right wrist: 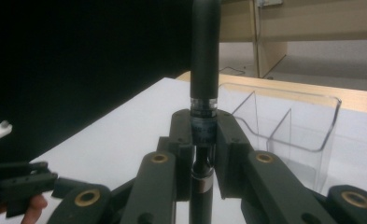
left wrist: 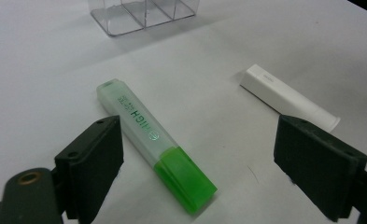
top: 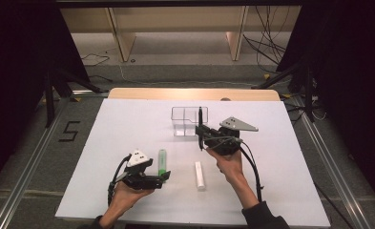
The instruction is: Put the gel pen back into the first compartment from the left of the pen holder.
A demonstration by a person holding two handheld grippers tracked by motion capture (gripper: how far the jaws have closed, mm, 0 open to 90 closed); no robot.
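Observation:
My right gripper (top: pixel 201 131) (right wrist: pixel 204 135) is shut on a black pen (top: pixel 200 126) (right wrist: pixel 204 70), holding it upright just in front of the clear plastic organizer (top: pixel 185 120) (right wrist: pixel 288 121). A green highlighter (top: pixel 162 161) (left wrist: pixel 155 142) lies on the white table, in front of my left gripper (top: pixel 165 177) (left wrist: pixel 197 163), whose jaws stand open on either side of it without touching it. A white capped marker (top: pixel 200 174) (left wrist: pixel 288 95) lies to the right of the highlighter.
The white tabletop (top: pixel 128 129) has a wooden edge (top: pixel 190 94) at the far side. The organizer has several compartments and stands near the table's far middle. Cables and dark stands (top: pixel 299 71) flank the table on the floor.

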